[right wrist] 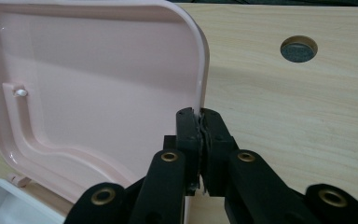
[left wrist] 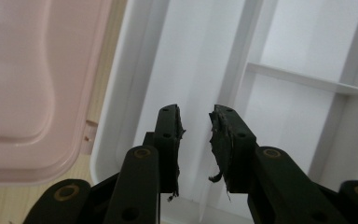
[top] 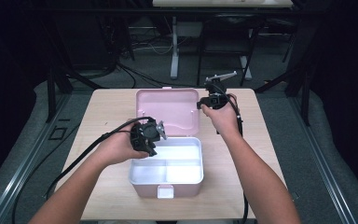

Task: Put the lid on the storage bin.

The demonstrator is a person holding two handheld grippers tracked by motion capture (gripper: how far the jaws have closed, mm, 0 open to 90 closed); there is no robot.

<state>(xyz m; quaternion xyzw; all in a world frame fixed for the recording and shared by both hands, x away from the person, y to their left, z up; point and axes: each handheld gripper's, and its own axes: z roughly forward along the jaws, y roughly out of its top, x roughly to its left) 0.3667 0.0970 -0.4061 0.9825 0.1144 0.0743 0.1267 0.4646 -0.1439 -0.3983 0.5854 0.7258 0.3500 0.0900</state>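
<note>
Light wooden table [top: 107, 107] on grey floor [top: 307, 140], dark surroundings, a white-legged desk [top: 174, 46] behind.

**One pink box on a wood counter**

The counter [top: 112, 105] is light wood with a pale grain. A pink box [top: 167, 184] sits on it, near the middle and a bit toward 6 o'clock. Its lid [top: 168, 109] is open and stands up at the 12 o'clock side. Inside, the box is white and split into parts. A small round hole [right wrist: 298, 49] with a grey cap is in the wood beside the lid.
</note>
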